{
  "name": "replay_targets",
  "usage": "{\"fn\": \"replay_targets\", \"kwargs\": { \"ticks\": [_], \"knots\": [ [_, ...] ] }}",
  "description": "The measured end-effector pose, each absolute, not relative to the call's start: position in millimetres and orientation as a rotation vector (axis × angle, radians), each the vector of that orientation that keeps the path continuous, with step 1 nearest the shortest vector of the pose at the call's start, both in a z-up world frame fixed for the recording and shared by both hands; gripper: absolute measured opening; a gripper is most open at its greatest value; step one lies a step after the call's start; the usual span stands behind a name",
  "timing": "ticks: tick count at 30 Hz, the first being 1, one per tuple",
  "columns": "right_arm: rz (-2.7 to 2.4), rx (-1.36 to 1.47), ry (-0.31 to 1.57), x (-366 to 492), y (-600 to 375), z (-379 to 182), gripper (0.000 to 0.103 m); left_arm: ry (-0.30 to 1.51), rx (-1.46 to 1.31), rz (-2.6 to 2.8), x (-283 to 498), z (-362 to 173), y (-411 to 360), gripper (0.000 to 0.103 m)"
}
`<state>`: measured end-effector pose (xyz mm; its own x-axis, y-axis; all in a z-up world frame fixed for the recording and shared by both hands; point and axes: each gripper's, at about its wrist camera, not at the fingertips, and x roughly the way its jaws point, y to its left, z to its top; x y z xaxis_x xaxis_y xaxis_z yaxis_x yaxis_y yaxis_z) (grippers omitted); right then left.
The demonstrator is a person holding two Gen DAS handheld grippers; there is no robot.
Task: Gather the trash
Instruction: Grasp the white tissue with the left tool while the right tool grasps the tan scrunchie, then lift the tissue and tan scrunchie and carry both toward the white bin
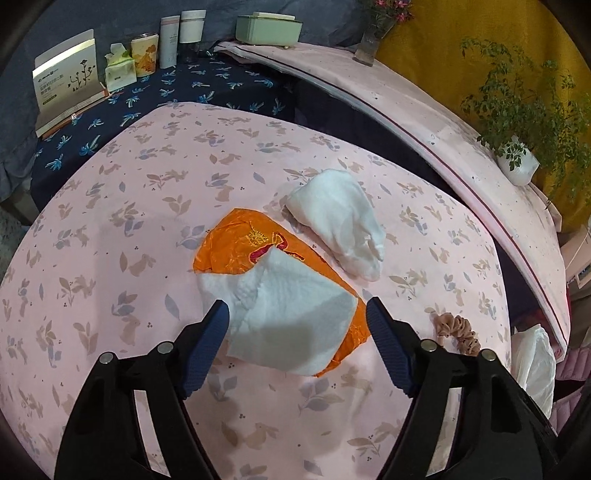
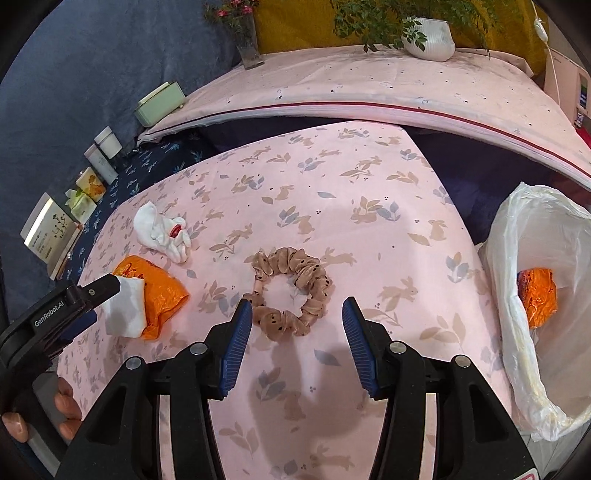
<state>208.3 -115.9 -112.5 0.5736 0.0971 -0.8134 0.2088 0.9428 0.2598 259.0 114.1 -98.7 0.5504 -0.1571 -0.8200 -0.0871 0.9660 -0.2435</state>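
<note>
Two orange wrappers: one on the bed (image 1: 258, 240), one in the bin bag (image 2: 537, 299). Two white tissues, one flat (image 1: 291, 314) and one crumpled (image 1: 340, 218). One scrunchie (image 2: 291, 291). One bin bag (image 2: 517, 236). Two plants (image 2: 428, 33) (image 2: 240, 22).

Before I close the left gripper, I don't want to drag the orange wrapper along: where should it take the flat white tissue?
Grip the flat white tissue by its near free corner, which overhangs the orange wrapper onto the pink sheet. Come from above with the open left gripper, jaws straddling that edge; it lies flat and thin, so pinch downward.
</note>
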Motion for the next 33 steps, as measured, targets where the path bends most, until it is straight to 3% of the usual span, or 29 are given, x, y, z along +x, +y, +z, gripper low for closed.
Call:
{"fn": "replay_targets", "kwargs": {
  "ticks": [10,12,16,21,33],
  "knots": [
    [-0.106,0.306,0.995,230.6,-112.7,-141.0,0.048,1.028,-0.269,-0.075,259.7,-111.9,111.9,0.022],
    [-0.101,0.288,0.991,229.2,-109.8,-141.2,0.042,1.028,-0.265,-0.078,256.7,-110.5,109.8,0.016],
    [-0.087,0.286,0.999,224.8,-110.4,-141.9,0.018,1.025,-0.277,-0.100,248.4,-105.6,105.5,0.012],
    [-0.067,0.309,1.004,212.2,-114.6,-140.5,0.009,1.030,-0.283,-0.136,234.0,-98.4,95.9,0.011],
    [-0.067,0.328,0.899,168.5,-133.2,-94.5,0.009,0.953,-0.268,-0.219,193.2,-52.2,65.6,0.010]
  ]
}}
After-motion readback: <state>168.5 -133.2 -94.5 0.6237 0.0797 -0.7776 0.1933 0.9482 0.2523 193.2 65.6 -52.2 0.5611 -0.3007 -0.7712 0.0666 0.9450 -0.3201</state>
